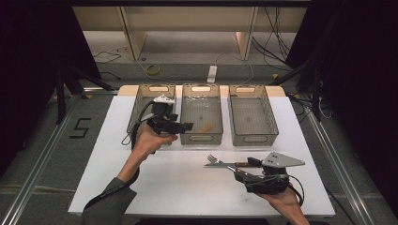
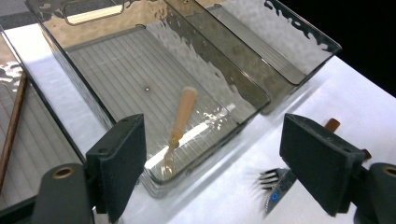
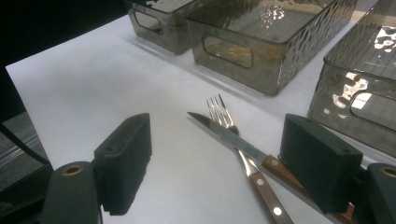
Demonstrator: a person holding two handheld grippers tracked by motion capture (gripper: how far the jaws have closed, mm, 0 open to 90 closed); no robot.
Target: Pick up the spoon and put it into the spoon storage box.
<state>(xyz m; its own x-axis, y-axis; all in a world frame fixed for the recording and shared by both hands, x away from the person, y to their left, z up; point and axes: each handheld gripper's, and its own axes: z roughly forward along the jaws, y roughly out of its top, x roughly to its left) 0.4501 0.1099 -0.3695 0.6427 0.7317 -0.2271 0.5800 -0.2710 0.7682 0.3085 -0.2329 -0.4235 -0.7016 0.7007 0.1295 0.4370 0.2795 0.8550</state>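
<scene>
Three smoky clear bins stand in a row at the back of the white table. The middle bin (image 1: 201, 138) (image 2: 116, 65) holds a utensil with a pale wooden handle (image 1: 204, 128) (image 2: 184, 112), lying loose on its floor. My left gripper (image 1: 187, 125) (image 2: 214, 135) hovers at that bin's near left corner, open, with nothing between its pads. A fork (image 1: 213, 159) (image 3: 221, 113) and a knife (image 1: 224, 164) (image 3: 224, 135) with riveted wooden handles lie crossed on the table. My right gripper (image 1: 244, 167) (image 3: 217, 125) is open low over their handles, its pads apart from them.
The left bin (image 1: 139, 101) holds a thin brown stick (image 2: 11, 126). The right bin (image 1: 256, 138) looks bare inside. White tabletop (image 1: 187, 187) stretches between the bins and the near edge. Dark stands and cables surround the table.
</scene>
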